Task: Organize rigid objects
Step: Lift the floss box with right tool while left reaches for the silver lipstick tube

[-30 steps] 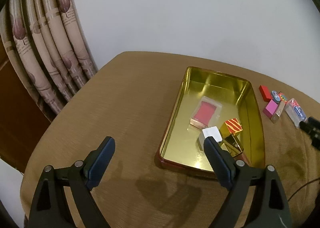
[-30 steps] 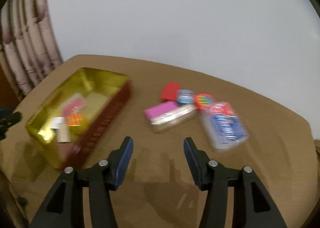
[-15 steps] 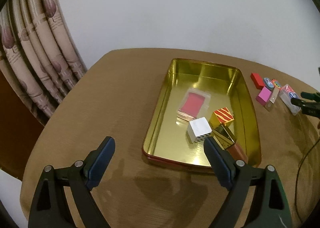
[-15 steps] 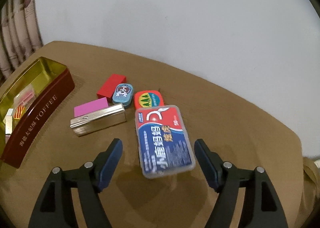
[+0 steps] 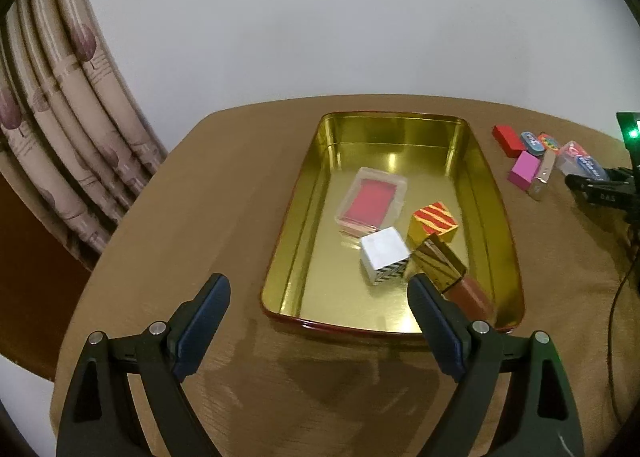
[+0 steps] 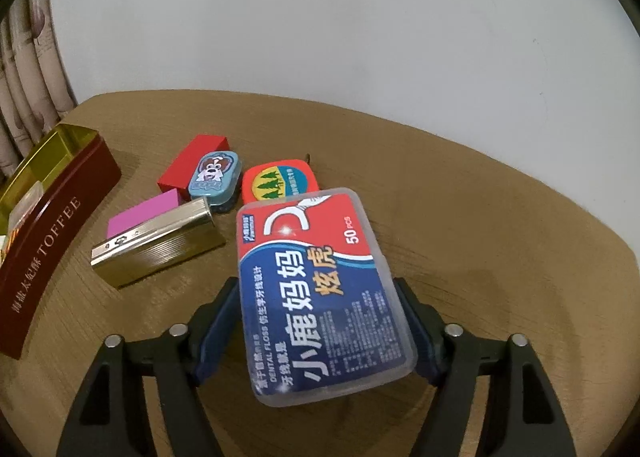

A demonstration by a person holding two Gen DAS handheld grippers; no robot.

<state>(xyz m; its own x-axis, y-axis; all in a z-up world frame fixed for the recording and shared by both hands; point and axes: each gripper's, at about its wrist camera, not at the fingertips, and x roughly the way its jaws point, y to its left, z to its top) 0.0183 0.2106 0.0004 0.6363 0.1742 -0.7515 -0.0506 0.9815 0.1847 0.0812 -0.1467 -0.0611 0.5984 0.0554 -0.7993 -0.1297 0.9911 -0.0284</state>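
A clear floss box (image 6: 320, 293) with a red and blue label lies between the fingers of my right gripper (image 6: 318, 297). The jaws are closing and the pads meet its two long sides. Beside it on the table sit a gold bar-shaped box (image 6: 160, 249), a pink block (image 6: 140, 213), a red box (image 6: 192, 165), a small blue tin (image 6: 214, 177) and an orange tin (image 6: 280, 181). My left gripper (image 5: 316, 309) hangs open and empty over the near edge of the gold tray (image 5: 296, 193). The tray holds a clear case with a red card (image 5: 372, 201), a white cube (image 5: 384, 253), a striped gold cube (image 5: 434, 223) and a gold-and-brown box (image 5: 452, 277).
The tray's red outer wall reads TOFFEE (image 6: 52, 241) at the left of the right wrist view. A pleated curtain (image 5: 60, 105) hangs left of the round tan table (image 5: 200, 193). The right gripper shows as a dark shape (image 5: 600, 193) at the far right, with a cable (image 5: 616, 317) below it.
My right gripper moved forward and down from the tray side to the floss box, opened wide, and now has the box between its fingers. My left gripper shifted slightly and rolled a little.
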